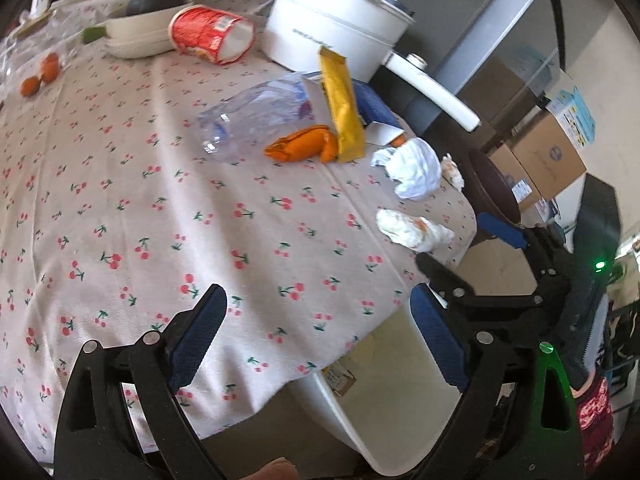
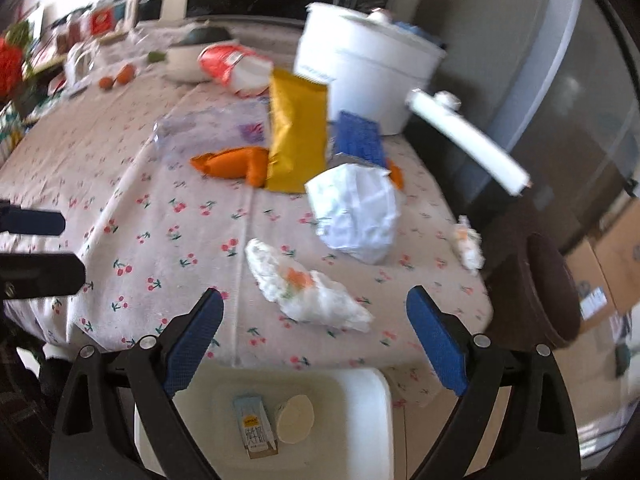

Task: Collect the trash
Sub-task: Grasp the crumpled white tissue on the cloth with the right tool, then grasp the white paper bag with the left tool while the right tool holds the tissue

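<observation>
My left gripper [image 1: 316, 312] stands wide apart with nothing between its pads, angled down over the cherry-print tabletop [image 1: 160, 200]. My right gripper [image 2: 314, 308] is equally wide and holds nothing, tilted down just short of a stained tissue wad [image 2: 308, 292]. The white bin [image 2: 360, 412] sits below the tabletop's edge.

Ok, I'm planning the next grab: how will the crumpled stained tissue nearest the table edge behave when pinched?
The stained tissue looks loosely wadded, so it probably squashes flat and weighs little. Its trailing end may droop or snag. A push would likely slide it over the tablecloth, not roll it.
</observation>
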`<state>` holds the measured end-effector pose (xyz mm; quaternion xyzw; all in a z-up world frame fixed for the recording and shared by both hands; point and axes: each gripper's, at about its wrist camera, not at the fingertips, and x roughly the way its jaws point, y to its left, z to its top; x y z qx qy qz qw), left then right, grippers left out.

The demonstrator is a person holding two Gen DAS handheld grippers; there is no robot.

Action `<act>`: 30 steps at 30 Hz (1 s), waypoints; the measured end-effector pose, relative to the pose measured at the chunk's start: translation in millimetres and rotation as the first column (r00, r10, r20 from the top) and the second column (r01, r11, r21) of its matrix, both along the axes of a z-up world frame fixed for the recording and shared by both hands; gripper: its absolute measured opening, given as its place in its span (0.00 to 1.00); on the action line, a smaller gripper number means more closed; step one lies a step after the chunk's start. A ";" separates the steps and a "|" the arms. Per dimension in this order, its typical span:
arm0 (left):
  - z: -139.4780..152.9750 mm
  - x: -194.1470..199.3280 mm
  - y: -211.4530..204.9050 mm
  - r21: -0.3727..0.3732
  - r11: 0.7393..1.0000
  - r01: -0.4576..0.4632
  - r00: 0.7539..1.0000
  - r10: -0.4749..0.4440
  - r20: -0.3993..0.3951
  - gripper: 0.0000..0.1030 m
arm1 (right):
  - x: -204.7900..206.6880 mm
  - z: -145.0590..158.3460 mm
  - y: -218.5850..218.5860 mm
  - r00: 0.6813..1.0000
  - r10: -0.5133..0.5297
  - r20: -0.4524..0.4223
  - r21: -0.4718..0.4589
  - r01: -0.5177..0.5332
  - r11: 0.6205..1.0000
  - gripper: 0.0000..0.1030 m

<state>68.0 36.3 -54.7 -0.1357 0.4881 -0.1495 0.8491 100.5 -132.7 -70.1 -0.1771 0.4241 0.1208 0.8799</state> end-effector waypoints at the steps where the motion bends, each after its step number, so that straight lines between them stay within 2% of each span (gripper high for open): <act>1: -0.8 1.1 3.0 -0.006 1.000 -0.007 1.000 0.007 -0.006 0.86 | 2.4 -3.5 2.6 1.000 0.008 -0.008 -0.009 -0.008 1.000 0.88; 7: -3.0 2.7 10.2 -0.003 1.000 -0.019 1.000 0.019 -0.015 0.87 | 19.4 -28.6 8.8 0.998 0.017 -0.064 -0.064 -0.021 0.998 0.85; 8: -3.4 3.0 11.0 -0.002 1.000 -0.020 1.000 0.020 -0.016 0.87 | 20.5 -28.1 7.7 0.998 0.021 -0.059 -0.043 -0.024 0.999 0.80; 9: -4.2 3.3 11.9 -0.001 1.000 -0.023 1.000 0.023 -0.017 0.87 | 21.9 -28.2 6.8 0.997 0.023 -0.068 -0.036 -0.025 0.999 0.63; 10: -4.9 4.1 13.3 0.000 1.000 -0.027 0.999 0.027 -0.019 0.87 | 24.7 -27.7 6.1 0.996 0.026 -0.085 -0.016 -0.027 0.999 0.54; 12: -6.1 4.7 14.1 0.000 1.000 -0.031 0.999 0.031 -0.023 0.87 | 28.7 -26.4 1.8 0.994 0.006 -0.107 0.014 -0.004 1.000 0.50; 19: -6.1 8.2 2.6 0.011 1.000 -0.015 1.000 0.015 -0.013 0.87 | 21.2 -16.0 -4.7 0.992 -0.024 -0.120 0.045 0.030 0.999 0.46; 22: -3.1 12.4 -7.9 0.014 1.000 0.000 1.000 0.000 0.002 0.87 | 17.0 -6.0 -21.9 0.987 -0.096 -0.130 0.084 0.108 0.991 0.46; 26: 7.4 23.0 -28.0 0.036 0.999 0.016 0.999 -0.018 0.045 0.87 | 11.5 8.7 -56.9 0.964 -0.226 -0.140 0.147 0.245 0.958 0.46; 30: 16.1 44.3 -53.6 0.054 0.998 0.018 0.997 -0.022 0.075 0.87 | 4.7 16.7 -83.0 0.938 -0.329 -0.112 0.133 0.342 0.930 0.47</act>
